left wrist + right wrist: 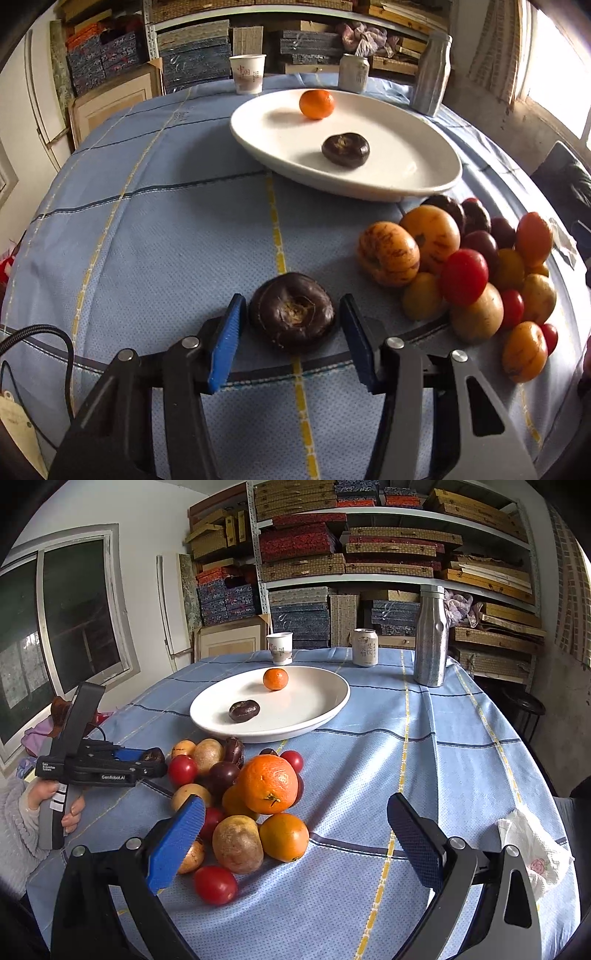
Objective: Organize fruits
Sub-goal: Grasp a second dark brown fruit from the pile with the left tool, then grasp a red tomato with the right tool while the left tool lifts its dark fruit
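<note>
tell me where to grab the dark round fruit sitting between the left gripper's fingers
Grip the dark fruit across its widest rounded sides, coming from the near side as the left gripper already does. It lies flat on the tablecloth, stem dimple up, apart from the fruit pile, so both flanks are free for the pads.

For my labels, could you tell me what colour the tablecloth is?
Light blue tablecloth with dark blue and yellow stripes, clearest in the right wrist view.
</note>
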The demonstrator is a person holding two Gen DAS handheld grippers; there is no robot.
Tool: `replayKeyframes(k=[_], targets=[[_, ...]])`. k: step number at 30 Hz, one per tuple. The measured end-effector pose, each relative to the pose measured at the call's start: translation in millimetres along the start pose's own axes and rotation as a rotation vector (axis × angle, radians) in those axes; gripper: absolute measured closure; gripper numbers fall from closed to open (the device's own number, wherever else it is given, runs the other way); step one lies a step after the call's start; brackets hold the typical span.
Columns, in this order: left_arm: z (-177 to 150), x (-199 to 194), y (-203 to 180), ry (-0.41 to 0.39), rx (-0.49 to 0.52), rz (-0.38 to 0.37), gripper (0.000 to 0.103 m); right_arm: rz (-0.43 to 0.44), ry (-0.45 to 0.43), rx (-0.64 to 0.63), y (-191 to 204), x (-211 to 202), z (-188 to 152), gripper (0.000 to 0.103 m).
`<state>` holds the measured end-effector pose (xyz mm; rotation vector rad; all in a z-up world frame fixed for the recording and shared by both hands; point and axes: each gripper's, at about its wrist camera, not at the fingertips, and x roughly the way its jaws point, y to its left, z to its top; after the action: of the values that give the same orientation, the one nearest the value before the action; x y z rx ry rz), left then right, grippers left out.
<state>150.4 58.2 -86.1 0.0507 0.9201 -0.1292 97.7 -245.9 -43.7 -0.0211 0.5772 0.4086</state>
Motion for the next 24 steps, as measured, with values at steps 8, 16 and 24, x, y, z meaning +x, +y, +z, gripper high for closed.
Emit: replayKeyframes(k=[8, 16, 24], targets=[[-1, -6, -1, -0.026, -0.008, -0.002, 0.06, 0.035, 0.034, -0.004, 5, -1, -4, 0.01], [-8, -27, -7, -0.085, 0.008, -0.009, 0.06, 0.101, 0.144, -0.024, 22, -11, -21, 0.036], [-9, -32, -8, -0.095, 0.012, -0.017, 0.06, 0.13, 0.259, -0.053, 47, -2, -38, 0.06]])
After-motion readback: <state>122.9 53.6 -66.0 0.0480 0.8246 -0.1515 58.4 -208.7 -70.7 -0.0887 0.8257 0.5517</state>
